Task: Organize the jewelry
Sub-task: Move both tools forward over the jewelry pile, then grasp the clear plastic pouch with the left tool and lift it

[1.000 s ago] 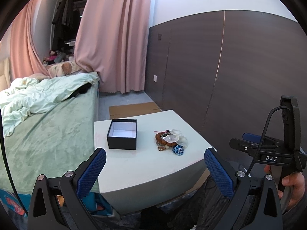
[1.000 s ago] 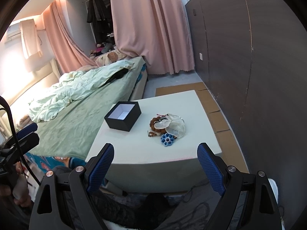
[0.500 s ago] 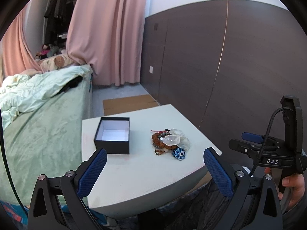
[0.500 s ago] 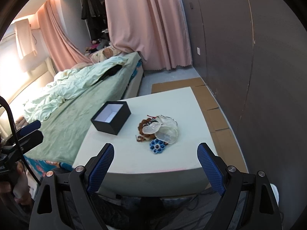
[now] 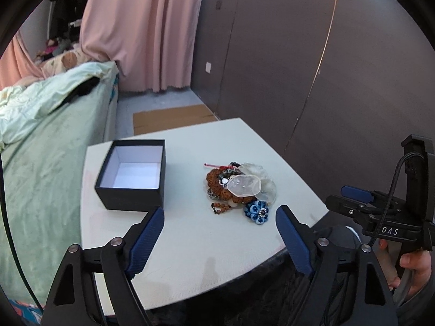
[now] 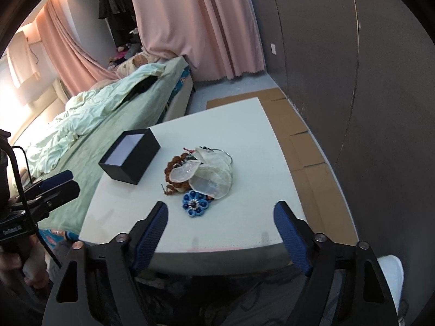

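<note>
Low white table (image 5: 190, 244) in a bedroom, dark panelled wall to its right. Left gripper (image 5: 220, 233) over the near edge, jaws spread and lately narrowing, nothing between them. Right gripper (image 6: 220, 228) likewise: spread, lately narrowing, nothing between. Just beyond, mid-table, the jewelry heap (image 5: 236, 187): blue flower piece (image 6: 195, 203) nearest, brown beads (image 5: 214, 178), translucent shell-like pieces (image 6: 209, 176) on top. Left of it, apart, an open black box (image 5: 133, 179), white inside. Farther off, green-sheeted bed (image 6: 108, 108), pink curtains (image 5: 141, 32).
</note>
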The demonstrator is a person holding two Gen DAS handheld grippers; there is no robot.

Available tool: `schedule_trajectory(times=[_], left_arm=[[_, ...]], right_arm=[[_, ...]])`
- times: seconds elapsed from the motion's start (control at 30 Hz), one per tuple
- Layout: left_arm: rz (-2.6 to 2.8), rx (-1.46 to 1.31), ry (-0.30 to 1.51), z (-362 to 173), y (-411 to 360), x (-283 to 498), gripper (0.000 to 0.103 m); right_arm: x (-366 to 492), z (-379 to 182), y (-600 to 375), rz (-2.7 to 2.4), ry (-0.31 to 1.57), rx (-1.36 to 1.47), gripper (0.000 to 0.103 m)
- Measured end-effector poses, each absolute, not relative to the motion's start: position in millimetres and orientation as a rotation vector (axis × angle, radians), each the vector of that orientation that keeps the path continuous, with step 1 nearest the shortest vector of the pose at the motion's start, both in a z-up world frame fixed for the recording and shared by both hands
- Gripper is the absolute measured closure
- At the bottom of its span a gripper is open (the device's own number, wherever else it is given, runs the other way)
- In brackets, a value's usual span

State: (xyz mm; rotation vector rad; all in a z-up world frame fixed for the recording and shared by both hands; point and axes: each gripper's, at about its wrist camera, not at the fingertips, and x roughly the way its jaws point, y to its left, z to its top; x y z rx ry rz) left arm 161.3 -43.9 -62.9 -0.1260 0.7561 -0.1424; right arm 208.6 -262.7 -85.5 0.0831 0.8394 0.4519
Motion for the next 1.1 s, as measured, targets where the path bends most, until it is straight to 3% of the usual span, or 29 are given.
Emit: schedule_trajectory(times=[0.13,0.27,0.43,1.03,1.07,1.1], left_arm=[[-0.153,-0.142,0.795,-77,-42,182,0.028],[-0.165,-0.152,0.829,-88,-42,200,0.03],[-0.202,-0.179,0.88,-100,-46,224,0.042],[-0.34,-0.049,0.973,-129,-116,281,0.043],[-0.339,-0.014,0.981,-133,-121,285,0.046],[-0.334,0.006,0.99,-136,-122,286,0.064]], right_arm=[[226,-98,-261,0.463,0.876,0.104,0.036],[240,-110,-258,0.473,0.913,0.123,0.039],[252,-122,-261,0.492,0.958,0.16,0.049],[272,-134,-297,0.447,1.006,0.264,0.049],[272,-134,-299,0.449,1.008,0.264,0.049],[273,-135,-299,0.452,1.012,0.267,0.049]])
